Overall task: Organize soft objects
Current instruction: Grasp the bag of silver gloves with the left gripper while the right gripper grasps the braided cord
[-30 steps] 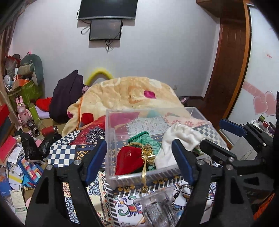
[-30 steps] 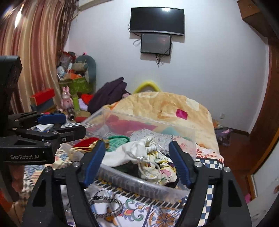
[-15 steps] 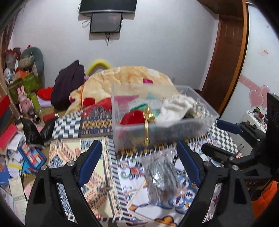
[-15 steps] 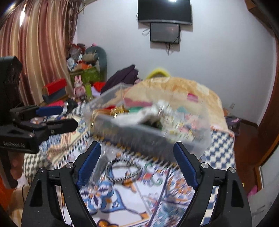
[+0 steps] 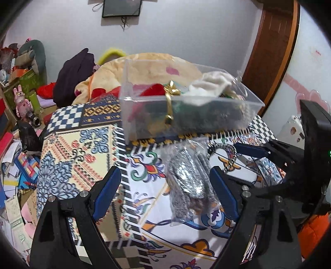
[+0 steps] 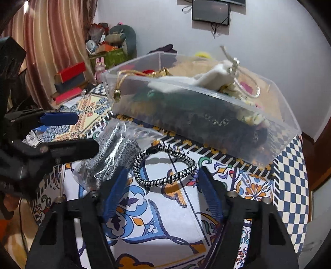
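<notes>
Fingers of left gripper [image 5: 163,189] and right gripper [image 6: 160,187] are spread, empty. Clear bin [image 5: 238,115] at 12 o'clock is filled; silver packet [image 5: 187,182] and braided bracelet [image 6: 164,165] remain on desk [image 5: 78,144].

Through the frosted wall of the clear bin [image 6: 206,115] the lower contents are only a dark smear, so apart from the white pouch [image 6: 215,77] and a gold cord [image 5: 169,103] poking over the rim I can't tell what lies in there. The left gripper [image 6: 70,132] covers one end of the silver packet [image 6: 111,153] in the right wrist view. The wall screen [image 5: 122,8] is cut off by the top edge of both views.
</notes>
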Tool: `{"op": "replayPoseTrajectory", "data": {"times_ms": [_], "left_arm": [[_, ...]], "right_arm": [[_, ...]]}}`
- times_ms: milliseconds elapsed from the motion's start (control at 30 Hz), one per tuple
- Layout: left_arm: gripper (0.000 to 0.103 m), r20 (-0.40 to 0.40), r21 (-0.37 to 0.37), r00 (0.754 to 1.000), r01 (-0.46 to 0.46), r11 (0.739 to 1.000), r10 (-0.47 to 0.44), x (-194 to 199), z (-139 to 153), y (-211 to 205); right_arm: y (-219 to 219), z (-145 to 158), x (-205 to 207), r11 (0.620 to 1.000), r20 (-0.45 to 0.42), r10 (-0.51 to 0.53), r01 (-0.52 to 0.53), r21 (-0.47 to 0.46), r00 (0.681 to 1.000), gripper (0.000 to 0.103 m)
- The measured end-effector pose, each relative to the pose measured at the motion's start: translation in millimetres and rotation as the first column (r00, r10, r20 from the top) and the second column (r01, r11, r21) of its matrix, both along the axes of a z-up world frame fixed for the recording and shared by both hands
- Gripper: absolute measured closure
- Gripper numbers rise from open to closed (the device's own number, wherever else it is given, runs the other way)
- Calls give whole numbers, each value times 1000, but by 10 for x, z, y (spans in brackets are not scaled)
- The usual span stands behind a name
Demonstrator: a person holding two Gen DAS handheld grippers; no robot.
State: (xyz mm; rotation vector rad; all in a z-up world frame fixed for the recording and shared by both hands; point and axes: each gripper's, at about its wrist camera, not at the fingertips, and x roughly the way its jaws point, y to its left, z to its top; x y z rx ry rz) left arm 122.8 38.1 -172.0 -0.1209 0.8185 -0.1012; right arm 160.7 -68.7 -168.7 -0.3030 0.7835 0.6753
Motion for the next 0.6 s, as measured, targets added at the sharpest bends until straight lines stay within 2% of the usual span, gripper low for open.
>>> {"op": "replayPoseTrajectory", "data": {"times_ms": [100, 233, 300, 367, 400, 467, 600], "left_arm": [[15, -11, -7, 1000, 17, 1000, -17, 15, -33, -73], [16, -20, -23, 999, 26, 999, -27, 33, -65, -144], [22, -22, -28, 999, 27, 999, -27, 42, -84, -174], [35, -36, -35, 998, 41, 999, -42, 68, -125, -206], [38, -44, -41, 998, 50, 998, -51, 77, -151, -225], [52, -52, -48, 997, 60, 997, -63, 94, -176, -243], [65, -43, -44, 997, 70, 997, -71, 73, -174, -283]], "right_arm": [[-25, -15, 8, 1000, -8, -3, 3, 4, 1000, 59], [-114, -21, -44, 999, 10, -33, 33, 0, 999, 84], [-190, -10, -37, 999, 1, -48, 48, 16, 999, 88], [-279, 0, -39, 998, 1, -65, 65, 27, 998, 92], [-318, 7, -45, 997, -1, -72, 72, 34, 997, 94], [-396, 34, -63, 995, 2, -85, 85, 50, 996, 94], [-523, 122, -80, 991, 18, -106, 104, 80, 994, 95]]}}
